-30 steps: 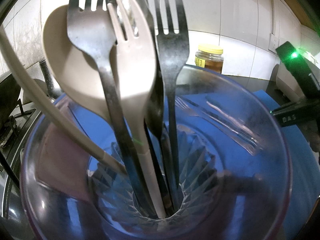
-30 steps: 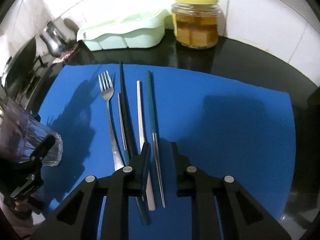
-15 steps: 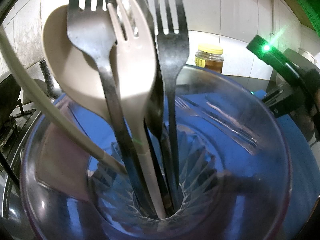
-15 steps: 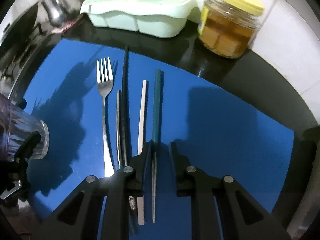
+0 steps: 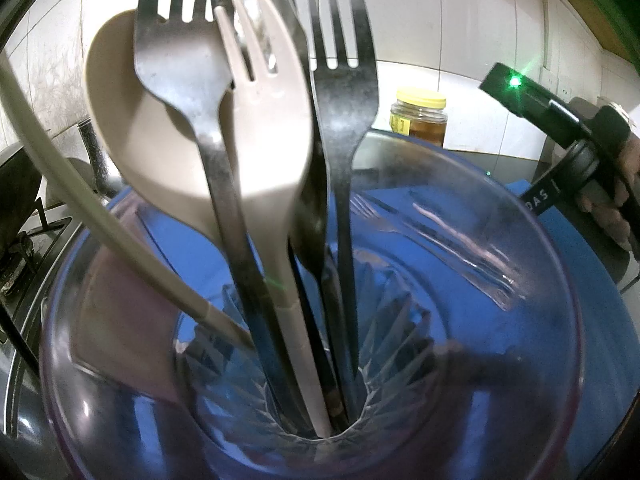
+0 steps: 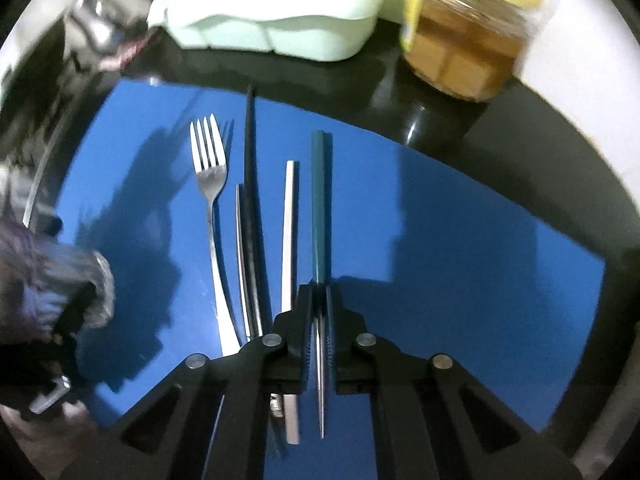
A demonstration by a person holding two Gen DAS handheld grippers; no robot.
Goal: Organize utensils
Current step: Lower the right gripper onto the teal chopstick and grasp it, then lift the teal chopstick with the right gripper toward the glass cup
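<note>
Our right gripper [image 6: 319, 300] has its jaws drawn in on the teal-handled chopstick [image 6: 319, 208], pinching it about where the teal handle gives way to the thin metal tip. That chopstick runs straight along our fingers: handle pointing away toward the jar [image 6: 464, 44], metal point trailing back under the gripper body. It looks to lie flat on the blue mat [image 6: 480, 260], though we cannot tell whether it is lifted clear.

Just left of the jaws, parallel, lie the white chopstick [image 6: 289, 232], the black chopstick [image 6: 250, 184], a slim metal one [image 6: 239, 248] and the fork [image 6: 209, 168].

Farther left, at the edge of the right view, sits the glass cup [image 5: 552, 280]. Our left gripper appears clamped on it; its fingers are out of the left view, so this is a judgement. The cup already holds two steel forks [image 5: 344, 92], a beige fork [image 5: 272, 120] and a beige spoon [image 5: 116, 120], handles down.

So the coming move likely turns on this: the cup is to our left, and the chopstick must swing from lying flat to upright.
</note>
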